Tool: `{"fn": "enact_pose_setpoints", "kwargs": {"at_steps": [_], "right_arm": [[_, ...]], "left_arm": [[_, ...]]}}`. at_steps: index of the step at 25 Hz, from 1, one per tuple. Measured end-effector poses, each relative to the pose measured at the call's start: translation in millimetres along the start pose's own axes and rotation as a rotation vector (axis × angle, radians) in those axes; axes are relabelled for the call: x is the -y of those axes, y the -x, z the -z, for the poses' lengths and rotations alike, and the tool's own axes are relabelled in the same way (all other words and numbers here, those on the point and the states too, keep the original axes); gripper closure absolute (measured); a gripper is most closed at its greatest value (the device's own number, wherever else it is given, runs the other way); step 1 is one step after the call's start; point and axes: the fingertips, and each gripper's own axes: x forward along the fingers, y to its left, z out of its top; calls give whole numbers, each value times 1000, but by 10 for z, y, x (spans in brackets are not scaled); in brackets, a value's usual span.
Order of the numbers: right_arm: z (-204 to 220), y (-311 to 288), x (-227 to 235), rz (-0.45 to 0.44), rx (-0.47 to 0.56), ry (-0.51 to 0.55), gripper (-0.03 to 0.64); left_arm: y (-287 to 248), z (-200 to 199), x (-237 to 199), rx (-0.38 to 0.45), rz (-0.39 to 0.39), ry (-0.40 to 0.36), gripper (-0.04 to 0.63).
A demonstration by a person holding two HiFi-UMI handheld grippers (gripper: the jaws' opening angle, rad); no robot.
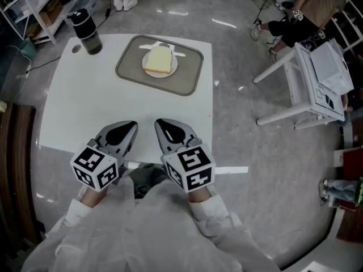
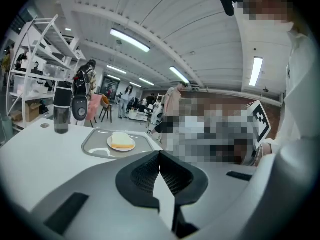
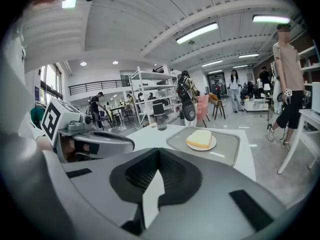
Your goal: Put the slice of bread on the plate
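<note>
White plate (image 1: 165, 75) on the grey tray (image 1: 187, 68) carried the slice of bread (image 1: 158, 59). The left gripper (image 1: 131, 124) and the right gripper (image 1: 160, 122) stood well apart from it, each with jaws pressed together, empty.

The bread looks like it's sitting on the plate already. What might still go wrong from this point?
1. The bread slice covers most of the small plate, so a nudge might slide it onto the tray.
2. The tall dark bottle stands near the far left corner of the table; a careless reach could tip it.

The left gripper and right gripper are shut and empty, so leaving things alone seems safest.
</note>
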Motion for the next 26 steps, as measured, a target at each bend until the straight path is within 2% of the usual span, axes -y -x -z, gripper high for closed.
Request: {"fn": "enact_pose_setpoints", "kwargs": {"at_steps": [21,26], "right_arm": [[-40,36,15,61,-3,19,603],[10,42,-2,70,-16,13,603]], "left_arm": [[0,-19,-14,-18,33,-20,586],[39,15,-32,-34,41,3,586]]}}
